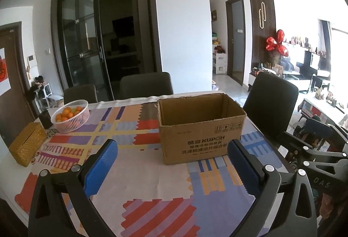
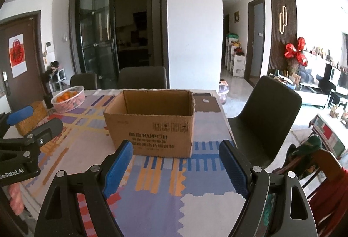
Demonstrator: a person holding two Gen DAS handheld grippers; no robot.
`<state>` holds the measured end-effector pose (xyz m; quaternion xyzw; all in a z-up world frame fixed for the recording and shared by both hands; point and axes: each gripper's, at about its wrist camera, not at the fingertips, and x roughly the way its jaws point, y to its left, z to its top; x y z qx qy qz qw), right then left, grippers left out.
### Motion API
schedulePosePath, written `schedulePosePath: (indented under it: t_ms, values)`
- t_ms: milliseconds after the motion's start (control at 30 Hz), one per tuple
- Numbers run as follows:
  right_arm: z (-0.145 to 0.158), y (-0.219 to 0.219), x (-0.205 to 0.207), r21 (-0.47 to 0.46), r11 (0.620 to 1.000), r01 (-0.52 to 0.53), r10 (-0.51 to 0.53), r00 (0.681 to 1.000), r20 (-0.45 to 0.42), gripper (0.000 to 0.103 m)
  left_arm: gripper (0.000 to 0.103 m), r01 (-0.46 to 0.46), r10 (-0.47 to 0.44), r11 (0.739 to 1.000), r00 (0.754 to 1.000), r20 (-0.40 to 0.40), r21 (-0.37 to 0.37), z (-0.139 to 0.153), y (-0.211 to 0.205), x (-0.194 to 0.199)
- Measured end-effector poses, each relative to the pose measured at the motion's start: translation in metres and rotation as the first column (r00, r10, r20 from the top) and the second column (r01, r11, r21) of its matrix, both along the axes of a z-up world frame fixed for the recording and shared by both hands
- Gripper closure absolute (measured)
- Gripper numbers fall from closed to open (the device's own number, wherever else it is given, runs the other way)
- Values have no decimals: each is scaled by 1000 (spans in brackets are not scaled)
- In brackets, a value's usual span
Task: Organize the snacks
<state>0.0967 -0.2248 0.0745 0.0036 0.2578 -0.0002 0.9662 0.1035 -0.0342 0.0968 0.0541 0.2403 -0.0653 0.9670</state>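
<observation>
An open brown cardboard box point(image 1: 201, 128) stands on the patterned tablecloth, its inside hidden from here; it also shows in the right wrist view point(image 2: 152, 122). My left gripper point(image 1: 171, 150) is open and empty, just in front of the box. My right gripper point(image 2: 176, 152) is open and empty, also just short of the box's front face. The left gripper shows at the left edge of the right wrist view point(image 2: 32, 119). No snacks are in view.
A pink basket of oranges point(image 1: 70, 116) and a woven yellow box point(image 1: 27, 146) sit at the table's far left. Dark chairs stand behind the table point(image 1: 145, 84) and at its right side point(image 2: 265, 119). The table's right edge point(image 2: 226, 119) is near the box.
</observation>
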Motion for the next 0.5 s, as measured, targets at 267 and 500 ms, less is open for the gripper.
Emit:
schedulePosePath:
  t_ms: [267,500]
  values:
    - [6,-2,-5,-3,1000,7,-7,1000,23,21,0,17,-17,1000,1000,20,-5,2,0,-4]
    - [5,-3,-4,-2,1000,14,-14,1000,17,21,0,-1,1,1000,999,33,0,2,1,-3]
